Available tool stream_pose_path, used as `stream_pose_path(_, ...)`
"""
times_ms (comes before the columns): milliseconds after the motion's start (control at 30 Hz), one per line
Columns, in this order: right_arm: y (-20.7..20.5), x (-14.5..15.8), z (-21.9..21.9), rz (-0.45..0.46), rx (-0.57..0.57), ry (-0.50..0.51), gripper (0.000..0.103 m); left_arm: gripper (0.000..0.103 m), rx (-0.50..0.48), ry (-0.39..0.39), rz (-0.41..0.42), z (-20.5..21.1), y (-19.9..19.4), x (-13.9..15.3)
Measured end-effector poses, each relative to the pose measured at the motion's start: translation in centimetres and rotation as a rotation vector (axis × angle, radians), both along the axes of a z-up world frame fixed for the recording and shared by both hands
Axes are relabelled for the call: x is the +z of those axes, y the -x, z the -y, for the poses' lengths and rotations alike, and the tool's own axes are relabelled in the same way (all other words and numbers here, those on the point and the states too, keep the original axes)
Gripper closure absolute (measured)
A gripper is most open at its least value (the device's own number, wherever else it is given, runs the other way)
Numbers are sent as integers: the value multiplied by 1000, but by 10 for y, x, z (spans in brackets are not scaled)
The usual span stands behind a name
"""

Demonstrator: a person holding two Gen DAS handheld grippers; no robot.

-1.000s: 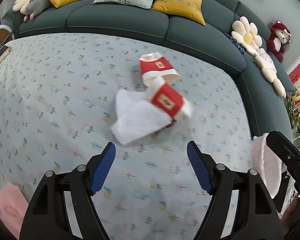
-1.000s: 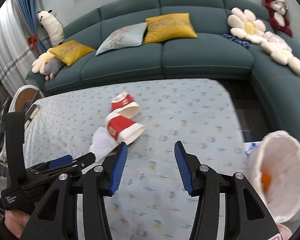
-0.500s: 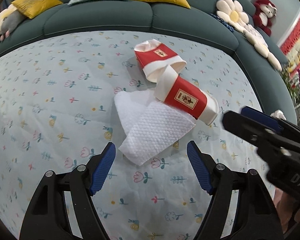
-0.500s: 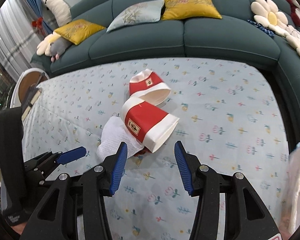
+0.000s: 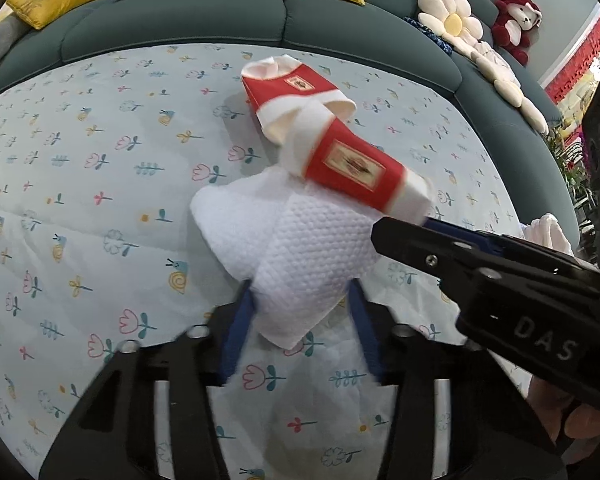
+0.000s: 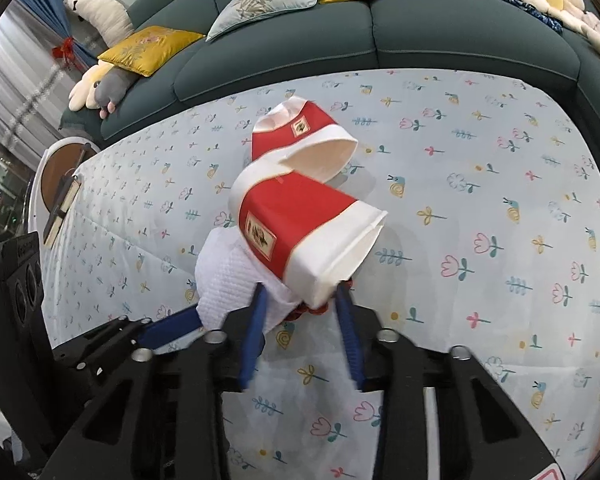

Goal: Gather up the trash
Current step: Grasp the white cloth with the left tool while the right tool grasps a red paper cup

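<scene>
The white napkin [image 5: 300, 256] lies at the middle of the floral tabletop [image 5: 80, 200], with the near red paper cup [image 5: 352, 172] lying on its side across the napkin's 1 o'clock edge and a second red cup [image 5: 296, 96] touching that one at 12 o'clock. The left claw [image 5: 300, 304] brackets the napkin's near corner, its blue pads on either side and a little slack showing, so released rather than clenched. The right claw [image 6: 302, 304] straddles the near cup's rim the same way, not yet pinching. Both tools crowd one pile, the right claw coming in from 3 o'clock in the left view. Likely trouble: lifting the napkin first would roll the cup off it; a thin paper rim may crumple or slip out; the claws could knock together. The teal sofa [image 5: 220, 12] curves behind.
</scene>
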State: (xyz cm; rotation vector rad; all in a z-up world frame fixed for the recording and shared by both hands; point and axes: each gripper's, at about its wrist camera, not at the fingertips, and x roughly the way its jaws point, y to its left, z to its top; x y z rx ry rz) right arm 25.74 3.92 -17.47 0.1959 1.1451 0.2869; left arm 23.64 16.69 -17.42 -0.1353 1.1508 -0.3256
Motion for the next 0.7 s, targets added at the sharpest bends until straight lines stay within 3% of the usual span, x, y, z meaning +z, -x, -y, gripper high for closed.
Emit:
stream_pose_path(33, 0, -1, -1, -2, 4, -2, 93, 73, -1, 8, -10, 0, 0, -1)
stream_pose_path(67, 0, -1, -2, 0, 6, 0, 95, 79, 2, 14, -15, 0, 0, -1)
stream_pose_path(167, 1, 2, -3, 13, 6, -5, 98, 86, 6, 27, -13, 0, 2, 1)
stream_pose_path(300, 5, 7, -5, 28, 24, 15, 98, 88, 9, 32, -6, 3, 7, 6)
stream_pose_path(567, 4, 19, 3, 50, 0, 16, 81, 89, 59, 26, -36, -2, 8, 2)
stream_pose_path(700, -6, 15, 5, 37, -15, -11, 80, 89, 75, 33, -40, -7, 7, 2)
